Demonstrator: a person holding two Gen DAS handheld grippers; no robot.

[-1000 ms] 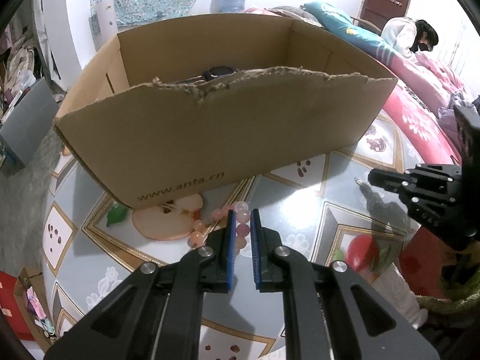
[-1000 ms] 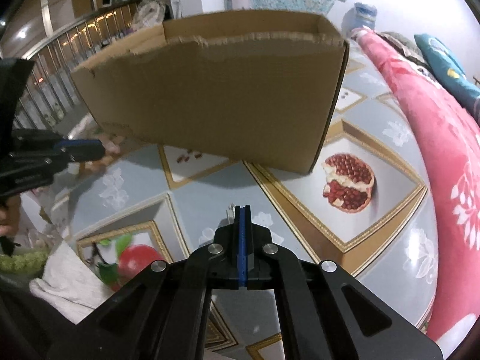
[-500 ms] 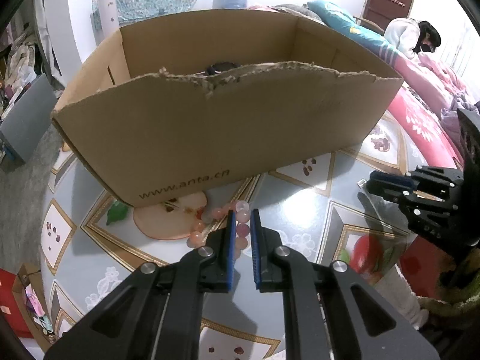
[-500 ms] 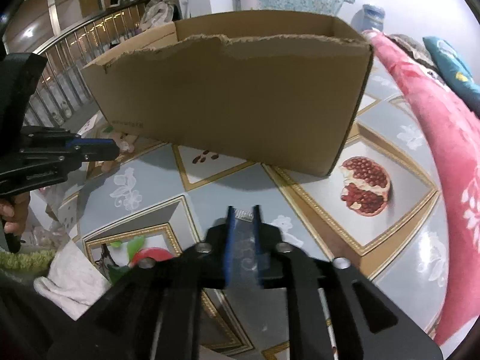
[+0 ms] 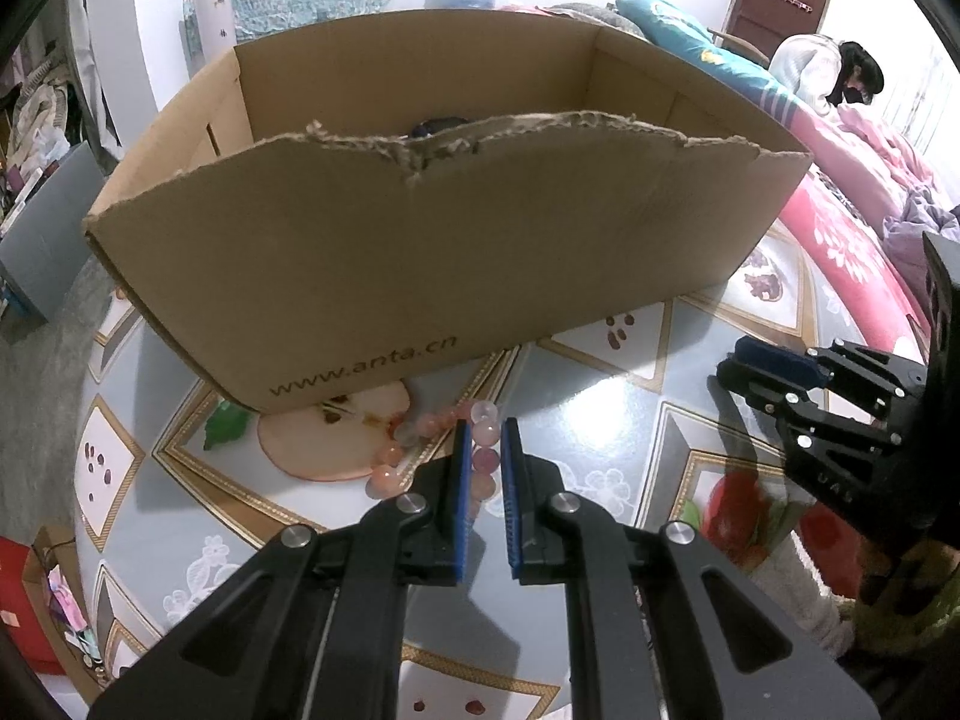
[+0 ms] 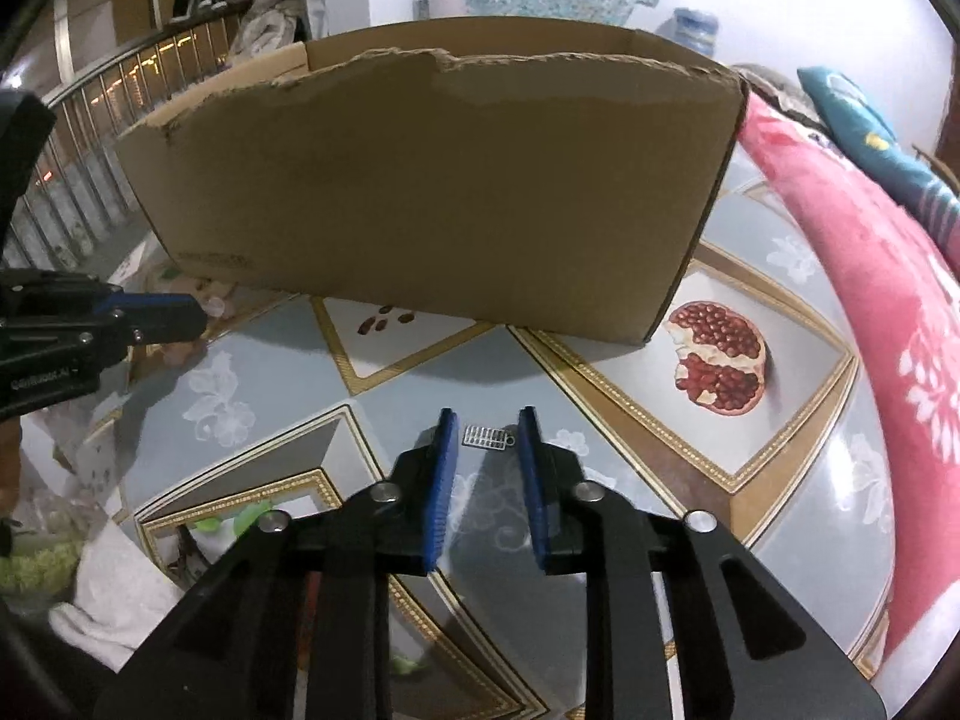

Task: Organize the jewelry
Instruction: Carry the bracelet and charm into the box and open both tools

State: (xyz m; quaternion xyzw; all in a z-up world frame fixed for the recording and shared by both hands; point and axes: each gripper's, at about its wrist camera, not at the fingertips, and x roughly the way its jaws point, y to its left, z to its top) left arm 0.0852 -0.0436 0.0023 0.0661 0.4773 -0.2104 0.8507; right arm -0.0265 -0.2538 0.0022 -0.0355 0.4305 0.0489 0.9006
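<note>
On patterned fruit-print tabletop (image 6: 600,372), left gripper (image 5: 482,438) pinching pink round-bead bracelet (image 5: 486,459) lying before torn brown cardboard box (image 5: 420,252), right gripper (image 6: 485,429) closing, pads not yet touching small flat silver metal charm (image 6: 487,437) lying between them.

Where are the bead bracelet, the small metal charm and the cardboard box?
bead bracelet (image 5: 485,433): left wrist view, a pink bead between the fingers.
small metal charm (image 6: 487,437): right wrist view, middle of its ridged plate.
cardboard box (image 6: 432,192): right wrist view, its near outer wall.
</note>
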